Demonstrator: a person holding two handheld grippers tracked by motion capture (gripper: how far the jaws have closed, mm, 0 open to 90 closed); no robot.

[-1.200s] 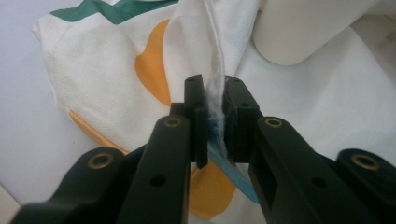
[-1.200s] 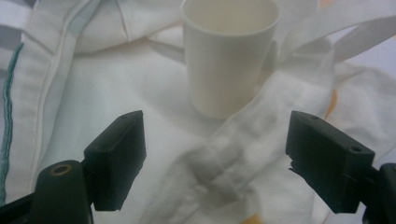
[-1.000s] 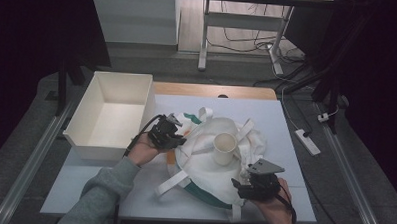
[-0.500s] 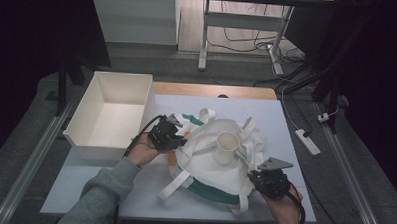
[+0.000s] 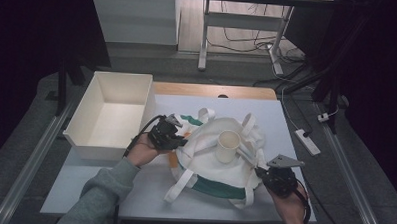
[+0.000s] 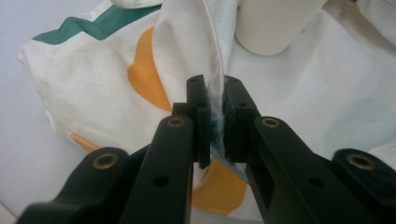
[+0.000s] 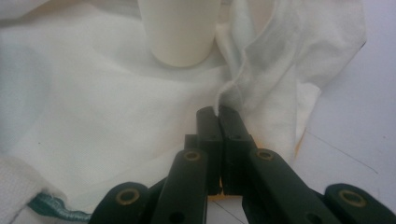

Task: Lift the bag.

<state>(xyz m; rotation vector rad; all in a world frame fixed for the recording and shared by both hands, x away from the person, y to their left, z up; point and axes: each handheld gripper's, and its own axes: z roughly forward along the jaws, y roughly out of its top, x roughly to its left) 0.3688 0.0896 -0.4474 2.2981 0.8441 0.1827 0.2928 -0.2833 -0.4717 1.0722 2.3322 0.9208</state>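
Note:
A white cloth bag (image 5: 204, 165) with green and orange patches lies crumpled mid-table, and a cream cup (image 5: 229, 145) stands on it. My left gripper (image 5: 177, 139) is at the bag's left side, shut on a fold of its cloth (image 6: 212, 56). In the left gripper view the cup (image 6: 275, 23) is just beyond the jaws (image 6: 215, 86). My right gripper (image 5: 262, 172) is at the bag's near right corner. Its jaws have just closed and are shut on a thin edge of the cloth (image 7: 233, 84), pinched at the tips (image 7: 218, 112). The cup (image 7: 180, 32) stands ahead of it.
A white open box (image 5: 97, 149) sits at the table's left side, close to my left hand. The pale table (image 5: 148, 193) has bare surface in front of the bag and behind it. A power strip (image 5: 305, 141) lies on the floor to the right.
My right gripper has slid to the right along the bag's near edge and its jaws have closed on the cloth. The left gripper has kept still on its fold.

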